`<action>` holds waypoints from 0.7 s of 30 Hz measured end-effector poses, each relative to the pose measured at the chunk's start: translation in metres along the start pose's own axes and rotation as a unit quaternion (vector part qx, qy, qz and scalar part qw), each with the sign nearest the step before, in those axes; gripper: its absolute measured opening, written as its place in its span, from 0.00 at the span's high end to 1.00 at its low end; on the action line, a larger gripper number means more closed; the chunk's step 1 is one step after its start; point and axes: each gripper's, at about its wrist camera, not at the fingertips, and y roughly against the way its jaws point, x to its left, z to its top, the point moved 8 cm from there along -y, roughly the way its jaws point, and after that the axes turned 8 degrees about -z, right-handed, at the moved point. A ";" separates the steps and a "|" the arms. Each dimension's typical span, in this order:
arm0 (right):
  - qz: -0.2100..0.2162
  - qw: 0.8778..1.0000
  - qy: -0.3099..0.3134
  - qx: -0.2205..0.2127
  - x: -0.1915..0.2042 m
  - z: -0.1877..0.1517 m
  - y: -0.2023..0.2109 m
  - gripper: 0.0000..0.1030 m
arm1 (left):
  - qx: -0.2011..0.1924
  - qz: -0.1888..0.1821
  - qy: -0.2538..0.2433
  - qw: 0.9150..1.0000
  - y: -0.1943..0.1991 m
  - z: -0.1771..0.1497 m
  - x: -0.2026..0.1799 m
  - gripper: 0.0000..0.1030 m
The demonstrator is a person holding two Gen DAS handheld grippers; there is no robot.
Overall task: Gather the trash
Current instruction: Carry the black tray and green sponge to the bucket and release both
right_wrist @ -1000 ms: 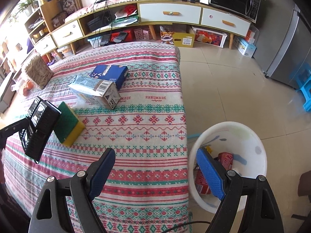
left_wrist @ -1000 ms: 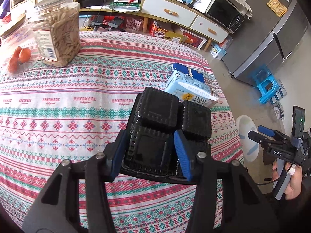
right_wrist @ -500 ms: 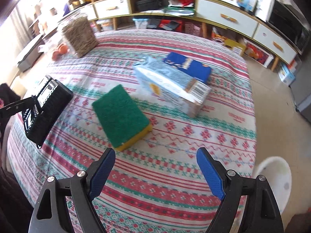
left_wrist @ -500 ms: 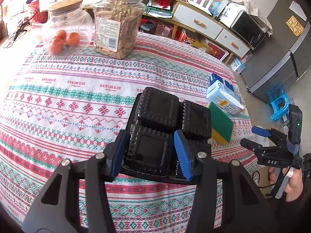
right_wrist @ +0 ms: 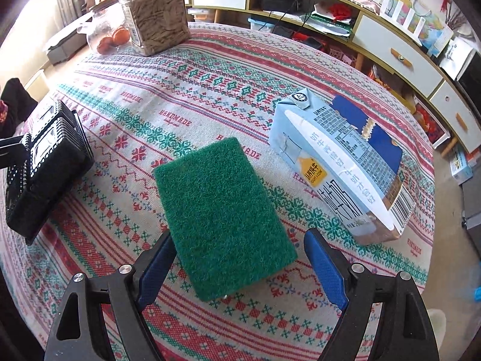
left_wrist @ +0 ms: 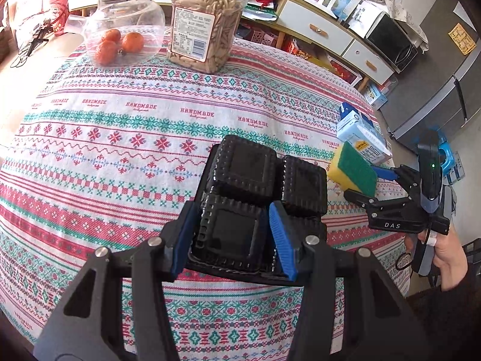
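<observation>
Your right gripper has swung from the bin to the sponge on the table, jaws apart, straddling it. Your left gripper stays clamped on the black tray above the cloth.

1. The right gripper now sits low over the tabletop, jaws wide either side of the green sponge, no longer near the white bin.
2. The left gripper views more tabletop, jars nearer.
</observation>
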 end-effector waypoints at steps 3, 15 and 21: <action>0.005 1.000 0.005 0.002 0.005 0.004 -0.002 0.31 | 0.003 0.002 -0.004 1.000 -0.003 -0.001 -0.003 0.50; 0.020 0.999 -0.030 -0.025 -0.006 0.000 0.043 0.37 | 0.003 -0.001 -0.025 1.000 -0.007 -0.005 -0.022 0.50; 0.011 0.999 -0.046 -0.026 -0.023 -0.018 0.069 0.37 | -0.003 -0.011 -0.039 0.999 -0.007 0.000 -0.043 0.50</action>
